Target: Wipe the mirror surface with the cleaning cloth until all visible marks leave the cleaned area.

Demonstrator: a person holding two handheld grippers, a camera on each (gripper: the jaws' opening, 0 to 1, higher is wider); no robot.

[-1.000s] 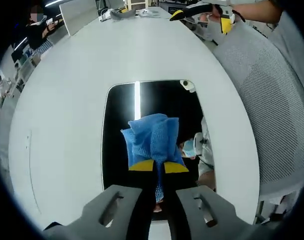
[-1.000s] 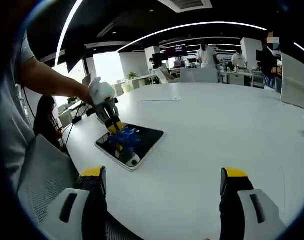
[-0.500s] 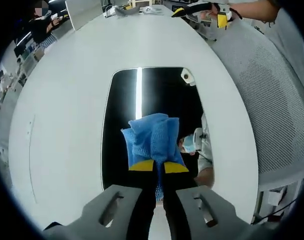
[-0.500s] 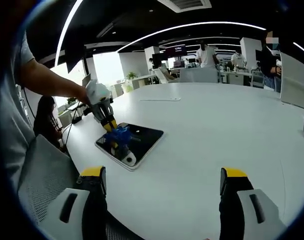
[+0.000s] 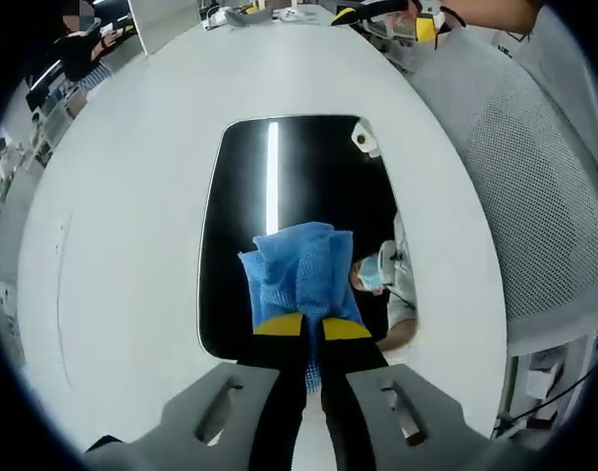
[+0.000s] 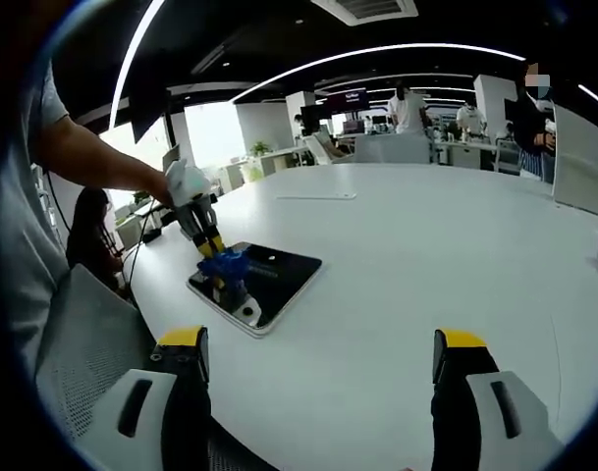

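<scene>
Mirror [image 5: 299, 186] lies on white table [image 5: 122, 226], mesh chair [image 5: 534, 216] beside.

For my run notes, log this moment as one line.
left hand-held gripper: shut on blue cloth | cloth: on mirror | right hand-held gripper: open, idle

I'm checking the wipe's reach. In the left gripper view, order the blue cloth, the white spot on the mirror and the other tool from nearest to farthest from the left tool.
1. Blue cloth, clamped in the left tool.
2. White spot, mirror's far right corner.
3. Right tool, beyond the table edge, top right.
</scene>
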